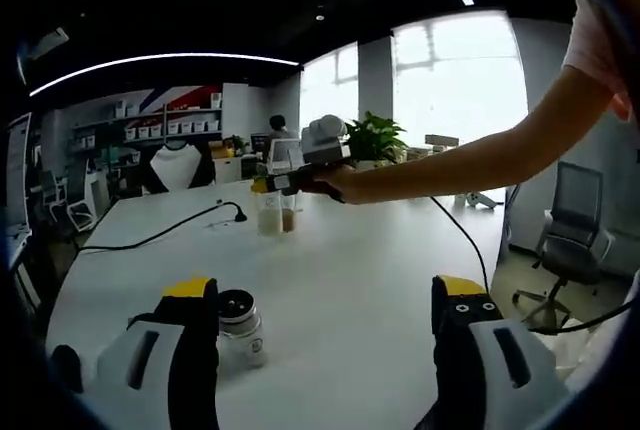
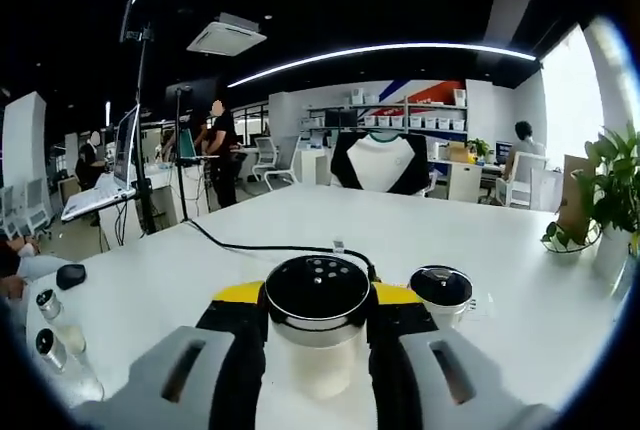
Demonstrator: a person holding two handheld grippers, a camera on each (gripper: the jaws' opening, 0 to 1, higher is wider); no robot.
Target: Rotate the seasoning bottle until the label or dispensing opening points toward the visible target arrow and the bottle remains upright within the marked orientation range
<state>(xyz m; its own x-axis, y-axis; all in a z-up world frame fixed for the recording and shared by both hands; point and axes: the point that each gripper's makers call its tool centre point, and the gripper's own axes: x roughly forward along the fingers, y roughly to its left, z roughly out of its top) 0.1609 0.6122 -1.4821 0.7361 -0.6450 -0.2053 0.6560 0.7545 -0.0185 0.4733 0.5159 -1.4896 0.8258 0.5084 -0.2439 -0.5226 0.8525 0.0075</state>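
Right gripper: clamped on upright seasoning bottle.
Beside: second jar, cable beyond.
Left gripper: spread; small jar by its left jaw.

The left claw hangs low over the near bench, its jaws spread wide with nothing between them. The right claw has its jaws closed on a bottle. In the left gripper view a bare arm reaches in from the right, holding the right claw at the far side.
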